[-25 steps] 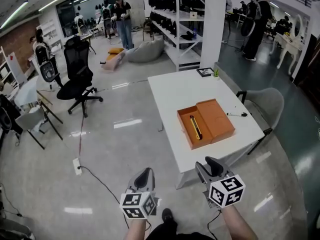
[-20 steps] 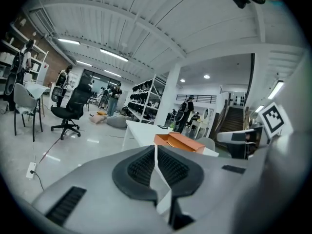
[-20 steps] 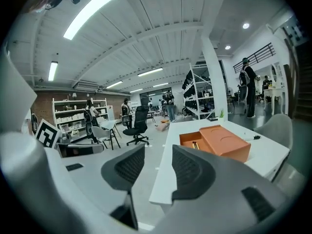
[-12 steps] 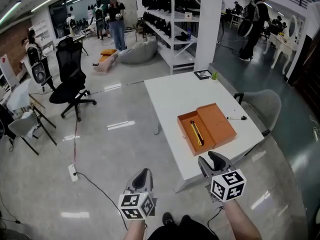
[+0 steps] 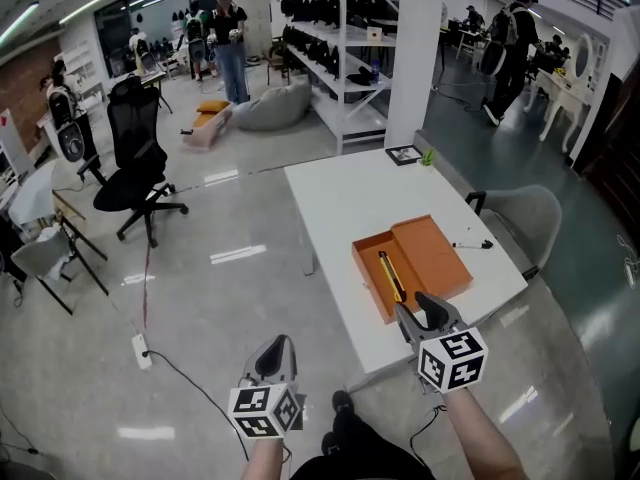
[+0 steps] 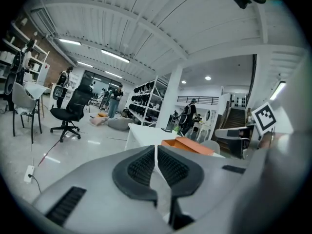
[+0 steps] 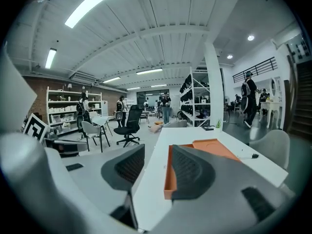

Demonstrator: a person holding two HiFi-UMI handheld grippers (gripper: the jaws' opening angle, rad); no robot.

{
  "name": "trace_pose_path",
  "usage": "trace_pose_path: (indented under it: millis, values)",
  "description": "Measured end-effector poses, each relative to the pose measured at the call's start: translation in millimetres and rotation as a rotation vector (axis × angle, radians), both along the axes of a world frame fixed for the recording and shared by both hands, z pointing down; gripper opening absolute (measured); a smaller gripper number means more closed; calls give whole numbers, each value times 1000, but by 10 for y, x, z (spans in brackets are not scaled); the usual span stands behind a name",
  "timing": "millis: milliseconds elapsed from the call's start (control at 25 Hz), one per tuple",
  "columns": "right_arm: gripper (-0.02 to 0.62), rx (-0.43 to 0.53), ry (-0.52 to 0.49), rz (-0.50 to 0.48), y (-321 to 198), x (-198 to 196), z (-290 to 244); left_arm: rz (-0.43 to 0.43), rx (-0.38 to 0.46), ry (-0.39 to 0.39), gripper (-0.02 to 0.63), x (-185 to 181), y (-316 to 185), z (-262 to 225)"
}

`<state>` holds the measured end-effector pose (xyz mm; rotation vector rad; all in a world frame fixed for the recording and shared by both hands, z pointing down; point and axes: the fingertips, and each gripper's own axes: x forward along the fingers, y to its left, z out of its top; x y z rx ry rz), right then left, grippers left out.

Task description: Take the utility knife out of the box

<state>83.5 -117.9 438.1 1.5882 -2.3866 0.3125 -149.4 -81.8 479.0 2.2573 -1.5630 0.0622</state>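
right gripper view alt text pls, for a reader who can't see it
The right hand-held gripper, jaws apart and empty, points at an open orange box on a white table. Behind are chairs, shelves and people.

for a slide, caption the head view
Right gripper, jaws open, pointed at an open orange box holding a utility knife on a white table
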Motion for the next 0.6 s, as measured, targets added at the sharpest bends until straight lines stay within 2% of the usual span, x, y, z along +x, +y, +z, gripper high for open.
trace_pose_path:
  millis: [600]
  values:
    - [158, 5, 12, -6, -970, 84, 38, -46, -2, -14, 23, -63, -785, -26]
